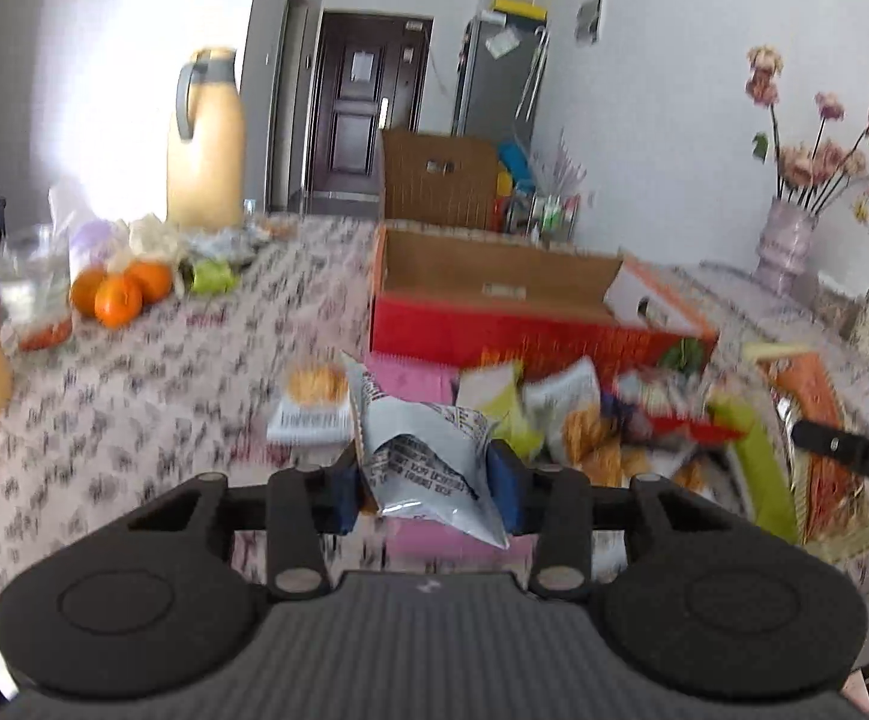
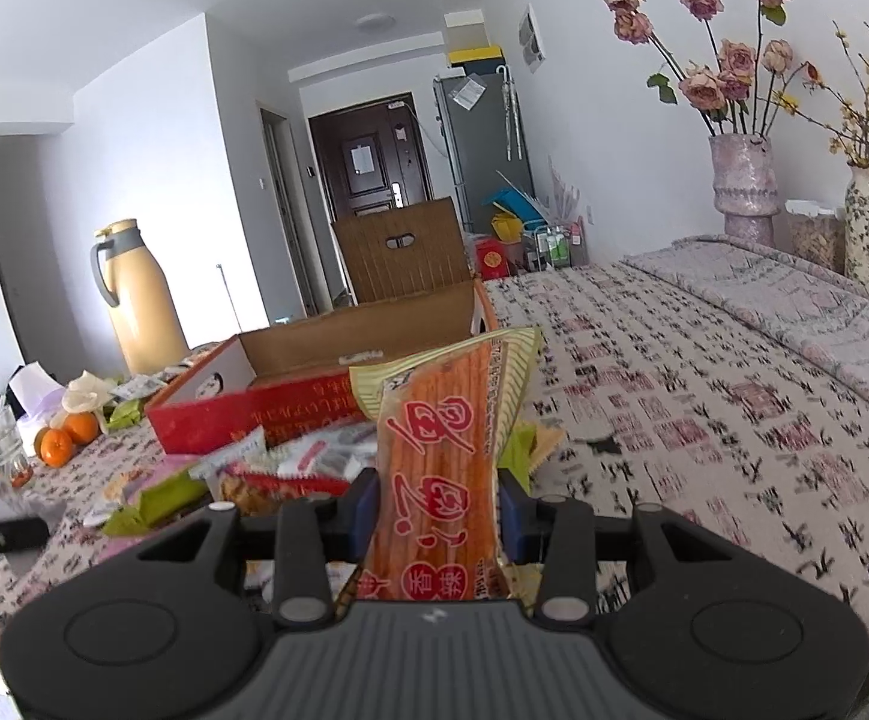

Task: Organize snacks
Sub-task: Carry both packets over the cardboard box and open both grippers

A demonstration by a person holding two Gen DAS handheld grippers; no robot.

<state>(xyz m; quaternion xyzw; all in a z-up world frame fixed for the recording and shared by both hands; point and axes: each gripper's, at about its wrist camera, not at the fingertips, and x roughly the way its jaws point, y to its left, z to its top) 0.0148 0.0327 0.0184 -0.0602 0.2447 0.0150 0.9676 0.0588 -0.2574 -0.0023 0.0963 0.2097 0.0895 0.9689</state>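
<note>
**Both grippers loaded, box open**

Our left gripper (image 1: 428,480) is clenched on a crumpled grey packet (image 1: 428,450), lifted above the snack pile (image 1: 584,420). The view is motion-blurred, so we can't read the pile's wrappers. Our right gripper (image 2: 437,504) grips an orange packet (image 2: 434,456), upright between the blue pads (image 2: 512,516). The red box (image 2: 290,402) lies open on the patterned cloth (image 2: 704,396), just behind the pile. Oranges (image 1: 119,291) and a thermos (image 1: 206,144) stand farther left.
</note>
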